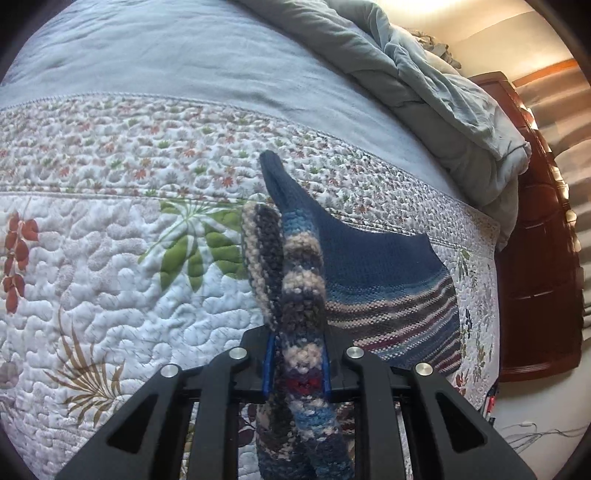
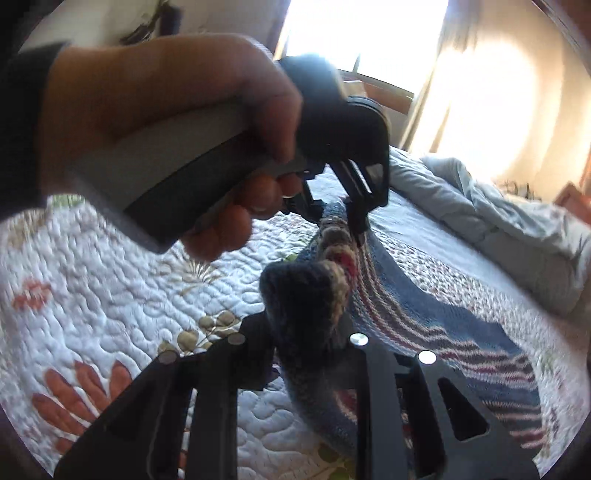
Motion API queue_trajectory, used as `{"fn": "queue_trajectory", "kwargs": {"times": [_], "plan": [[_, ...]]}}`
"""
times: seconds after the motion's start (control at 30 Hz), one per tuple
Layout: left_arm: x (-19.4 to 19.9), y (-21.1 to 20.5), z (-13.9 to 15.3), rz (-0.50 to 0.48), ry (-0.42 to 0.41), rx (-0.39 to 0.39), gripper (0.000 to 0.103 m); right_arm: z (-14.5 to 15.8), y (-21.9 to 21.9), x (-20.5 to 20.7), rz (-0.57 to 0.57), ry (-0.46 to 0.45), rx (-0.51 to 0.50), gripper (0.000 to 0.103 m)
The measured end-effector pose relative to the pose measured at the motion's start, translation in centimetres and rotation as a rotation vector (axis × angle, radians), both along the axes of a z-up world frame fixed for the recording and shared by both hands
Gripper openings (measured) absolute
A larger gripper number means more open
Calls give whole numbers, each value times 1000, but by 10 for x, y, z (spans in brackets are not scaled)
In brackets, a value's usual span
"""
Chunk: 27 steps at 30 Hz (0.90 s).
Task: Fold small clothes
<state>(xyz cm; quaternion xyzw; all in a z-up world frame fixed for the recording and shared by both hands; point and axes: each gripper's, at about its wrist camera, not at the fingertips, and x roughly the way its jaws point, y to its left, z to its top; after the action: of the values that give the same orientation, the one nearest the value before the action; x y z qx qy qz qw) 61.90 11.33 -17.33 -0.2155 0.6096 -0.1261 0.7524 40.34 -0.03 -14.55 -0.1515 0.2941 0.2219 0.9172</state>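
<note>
A small knitted garment (image 1: 384,273) in dark blue with beige and maroon stripes hangs lifted off the quilt, its lower part still resting on it. In the left wrist view my left gripper (image 1: 298,343) is shut on the garment's thick rolled edge, which bunches up between the blue pads. In the right wrist view my right gripper (image 2: 306,325) is shut on another part of the same garment (image 2: 424,310), a dark blue fold. Beyond it a hand (image 2: 166,103) holds the left gripper (image 2: 351,221), clamped on the striped edge.
The floral quilted bedspread (image 1: 110,240) covers the bed (image 2: 92,258). A bunched grey-blue duvet (image 1: 443,92) lies along the far side (image 2: 498,221). A dark wooden bed frame (image 1: 535,258) stands at the right, with a bright window (image 2: 351,29) behind.
</note>
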Motion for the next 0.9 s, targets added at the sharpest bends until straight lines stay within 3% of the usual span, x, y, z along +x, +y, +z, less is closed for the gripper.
{"fn": "queue_trajectory", "kwargs": {"times": [0.43,0.9], "plan": [[9,-86,58,-1,-43,152,18,41,-98,11,-94,103,373,19],[25,-179,83,-79,-67,216,18,54,-170,14,-158,64,424,19]]}}
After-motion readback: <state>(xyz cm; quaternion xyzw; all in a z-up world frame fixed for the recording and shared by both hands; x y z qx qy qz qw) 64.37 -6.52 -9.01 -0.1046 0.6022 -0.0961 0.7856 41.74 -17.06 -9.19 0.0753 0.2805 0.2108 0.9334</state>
